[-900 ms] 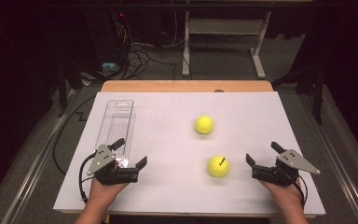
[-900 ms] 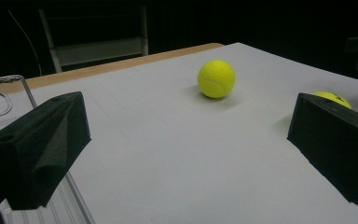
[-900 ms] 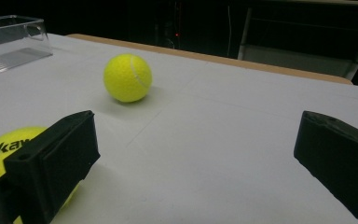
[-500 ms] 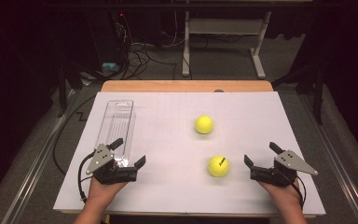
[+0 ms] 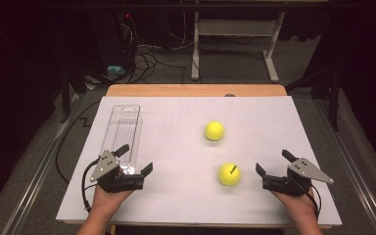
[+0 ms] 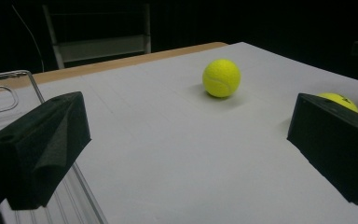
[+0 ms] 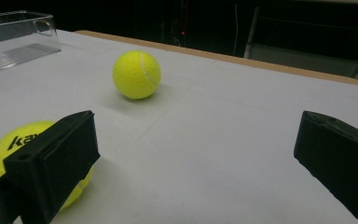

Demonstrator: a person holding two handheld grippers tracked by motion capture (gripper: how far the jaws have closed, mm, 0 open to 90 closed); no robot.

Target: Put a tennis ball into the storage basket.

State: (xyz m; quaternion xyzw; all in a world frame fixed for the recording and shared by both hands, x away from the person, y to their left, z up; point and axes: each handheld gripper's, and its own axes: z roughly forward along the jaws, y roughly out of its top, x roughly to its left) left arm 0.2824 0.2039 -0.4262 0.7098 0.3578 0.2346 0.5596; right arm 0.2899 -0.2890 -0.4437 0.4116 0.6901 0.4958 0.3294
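Note:
Two yellow tennis balls lie on the white board: a far one (image 5: 214, 130) (image 6: 221, 78) (image 7: 136, 74) and a near one (image 5: 229, 174) with black lettering. My left gripper (image 5: 137, 157) (image 6: 186, 121) is open and empty at the front left, beside the near end of a clear plastic tray (image 5: 122, 131) (image 6: 4, 88). My right gripper (image 5: 272, 161) (image 7: 198, 135) is open at the front right, just right of the near ball. That near ball (image 7: 14, 140) is partly hidden behind its left jaw, outside the gap. In the left gripper view the near ball (image 6: 339, 100) peeks over the right jaw.
The white board (image 5: 176, 196) covers a wooden table whose far edge (image 5: 196, 90) shows. Beyond it are floor cables (image 5: 147, 58) and a metal stand (image 5: 235, 29). The tray (image 7: 18, 28) stands empty at the left.
My right gripper has edged slightly left toward the near ball. The left gripper, the balls and the tray have not moved.

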